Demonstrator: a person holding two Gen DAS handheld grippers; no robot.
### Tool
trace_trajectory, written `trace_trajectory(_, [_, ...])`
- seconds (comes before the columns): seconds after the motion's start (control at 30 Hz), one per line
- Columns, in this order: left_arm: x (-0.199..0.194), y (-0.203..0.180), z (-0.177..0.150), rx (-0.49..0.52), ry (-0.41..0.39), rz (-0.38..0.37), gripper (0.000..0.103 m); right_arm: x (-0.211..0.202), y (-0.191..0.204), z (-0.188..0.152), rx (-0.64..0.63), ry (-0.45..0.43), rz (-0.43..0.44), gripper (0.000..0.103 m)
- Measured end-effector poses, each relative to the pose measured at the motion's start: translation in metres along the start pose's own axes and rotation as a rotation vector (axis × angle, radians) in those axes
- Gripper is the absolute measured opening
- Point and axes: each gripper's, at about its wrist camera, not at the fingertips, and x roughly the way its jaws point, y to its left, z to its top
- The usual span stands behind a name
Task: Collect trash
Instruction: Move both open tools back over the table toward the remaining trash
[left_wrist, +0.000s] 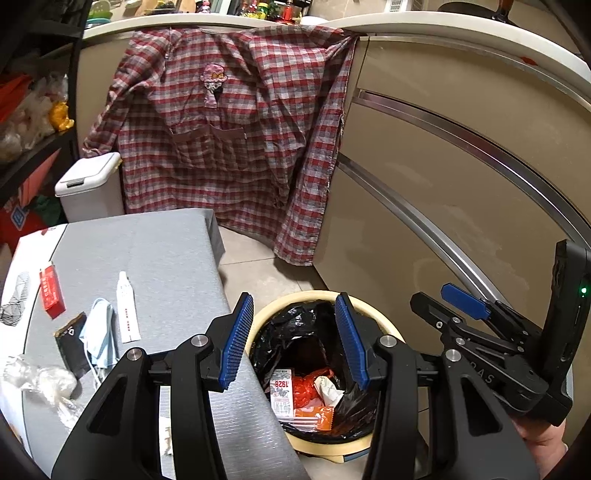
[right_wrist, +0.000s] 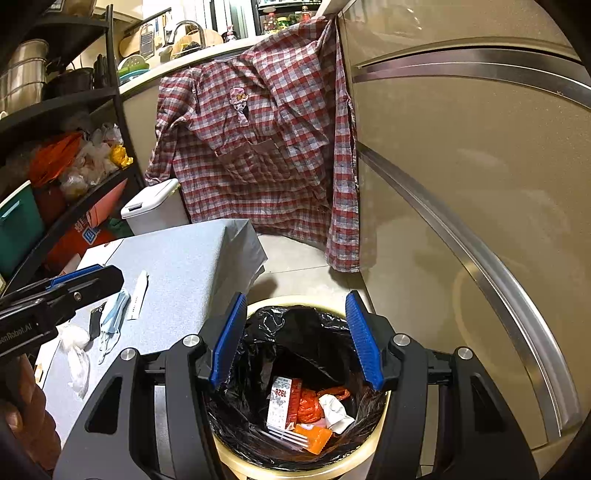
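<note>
A cream bin (left_wrist: 295, 296) (right_wrist: 295, 299) with a black liner stands on the floor by the grey table (left_wrist: 166, 258). Inside lie a red-and-white carton (left_wrist: 281, 393) (right_wrist: 282, 402), orange packets (right_wrist: 314, 437) and a crumpled white tissue (right_wrist: 334, 410). My left gripper (left_wrist: 295, 332) hangs open over the bin's left rim and the table edge, nothing between its blue pads. My right gripper (right_wrist: 295, 339) (left_wrist: 430, 291) is open over the bin, also empty. On the table lie a red packet (left_wrist: 51, 295), a white tube (left_wrist: 125, 310), a blue face mask (left_wrist: 99, 336), a dark wrapper (left_wrist: 72, 343) and clear plastic wrap (left_wrist: 44, 380).
A plaid shirt (left_wrist: 229, 122) hangs from the counter behind the table. A white lidded bin (left_wrist: 88, 184) stands at the table's far left corner. Beige cabinet fronts (left_wrist: 461, 166) with metal strips close off the right. A dark shelf (right_wrist: 55, 155) with bags and boxes stands on the left.
</note>
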Motion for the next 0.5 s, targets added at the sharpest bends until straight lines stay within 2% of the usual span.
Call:
trace_trajectory(0.33, [-0.022, 0.030, -0.003, -0.006, -0.021, 0.045, 0.045, -0.001, 0.037, 0.000, -0.027, -0.021, 0.032, 0.054])
trace_trajectory(0.43, [-0.033, 0.052, -0.006, -0.018, -0.029, 0.076, 0.045, -0.001, 0.056, -0.001, -0.046, -0.032, 0.057, 0.042])
trace_trajectory(0.5, [-0.041, 0.069, -0.009, -0.031, -0.033, 0.099, 0.045, 0.000, 0.069, -0.003, -0.055, -0.036, 0.081, 0.028])
